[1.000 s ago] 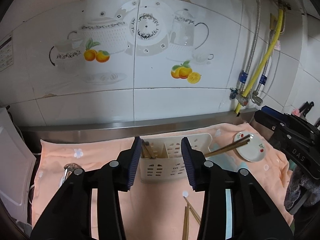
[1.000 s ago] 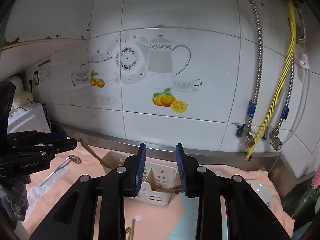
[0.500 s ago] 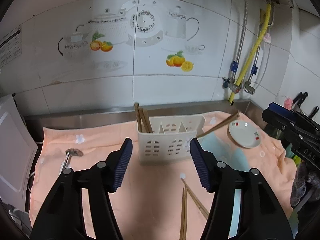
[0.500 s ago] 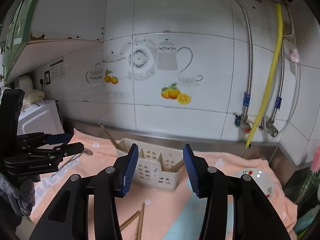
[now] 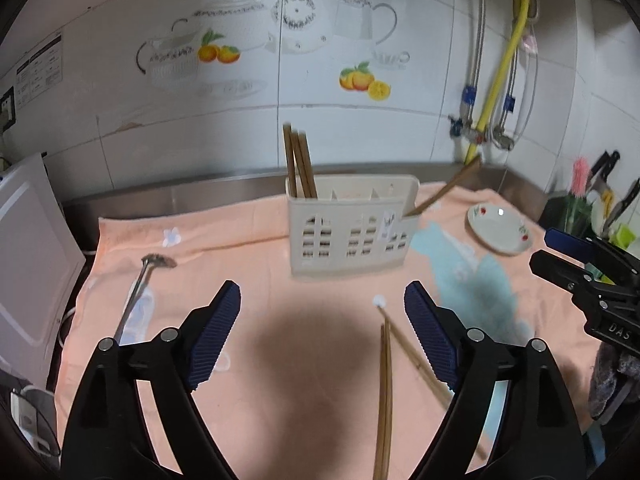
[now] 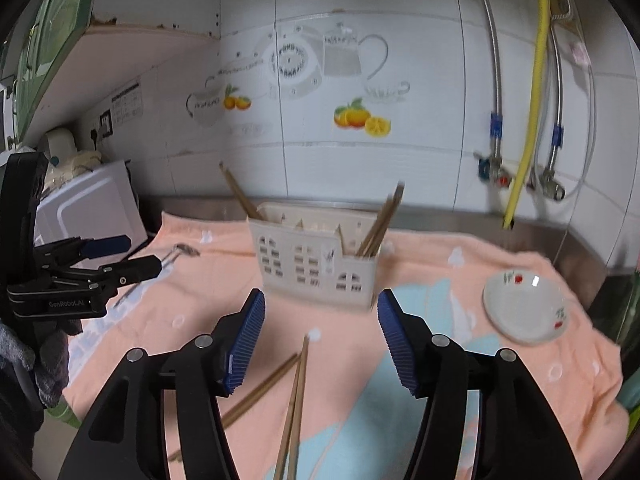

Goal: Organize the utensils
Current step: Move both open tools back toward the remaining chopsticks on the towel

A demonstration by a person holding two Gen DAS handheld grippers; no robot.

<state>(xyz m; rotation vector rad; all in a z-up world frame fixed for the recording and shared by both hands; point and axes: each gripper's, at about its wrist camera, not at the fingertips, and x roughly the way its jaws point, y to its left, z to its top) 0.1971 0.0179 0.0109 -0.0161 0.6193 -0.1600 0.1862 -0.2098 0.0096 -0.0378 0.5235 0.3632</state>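
A cream plastic utensil caddy [image 5: 348,232] [image 6: 316,264] stands on the pink towel near the wall. Wooden chopsticks [image 5: 298,164] stand in its left compartment and more chopsticks [image 6: 380,220] lean from its right end. Loose chopsticks [image 5: 386,392] [image 6: 294,408] lie on the towel in front of it. A metal spoon [image 5: 138,292] [image 6: 176,254] lies at the left. My left gripper [image 5: 322,336] is open and empty above the towel, short of the caddy. My right gripper [image 6: 320,340] is open and empty over the loose chopsticks.
A small white saucer [image 5: 500,230] [image 6: 524,312] with red print sits on the towel at the right. A white appliance [image 5: 28,264] stands at the left edge. Pipes and a yellow hose [image 6: 528,100] run down the tiled wall. Knives [image 5: 608,188] stand at far right.
Both grippers have pulled back from the caddy and opened wider. The caddy now looks farther away and more of the towel and loose chopsticks shows.
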